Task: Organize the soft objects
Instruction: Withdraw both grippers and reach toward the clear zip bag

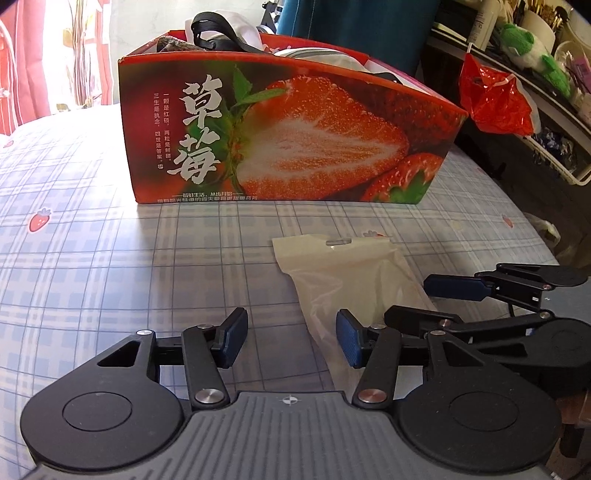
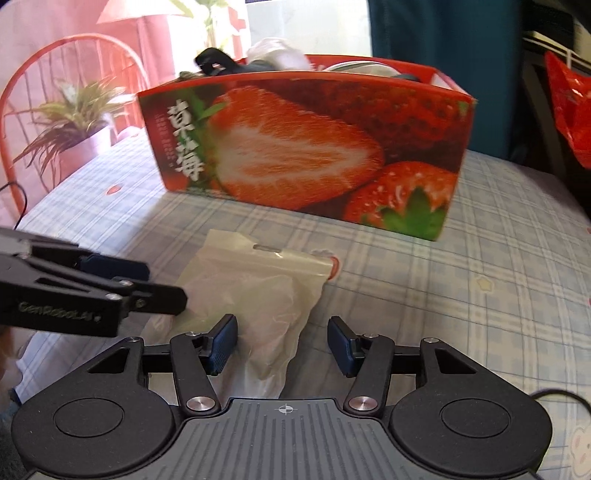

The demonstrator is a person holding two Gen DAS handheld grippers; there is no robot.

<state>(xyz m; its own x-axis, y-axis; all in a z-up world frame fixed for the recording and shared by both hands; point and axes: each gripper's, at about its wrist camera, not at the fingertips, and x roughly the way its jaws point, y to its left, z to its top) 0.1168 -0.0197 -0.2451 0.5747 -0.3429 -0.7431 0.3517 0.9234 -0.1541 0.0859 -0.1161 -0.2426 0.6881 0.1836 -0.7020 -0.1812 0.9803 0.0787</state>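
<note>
Lying flat on the plaid bedsheet (image 1: 92, 240), the translucent plastic pouch (image 1: 354, 280) is sitting in front of the strawberry box (image 1: 295, 136), its hang-hole end pointing toward the box. I am holding my left gripper (image 1: 291, 341) low and level with its jaws spread wide; the pouch's near end is running between them, closer to the right blue pad. My right gripper (image 2: 282, 345) is also gaping wide, and the pouch's crumpled near end is lying between its fingers, nearer the left pad. Both grippers are converging on the pouch from the side away from the box. The box is glossy printed cardboard, open-topped, with fabric items and a black strap (image 1: 218, 29) poking out.
</note>
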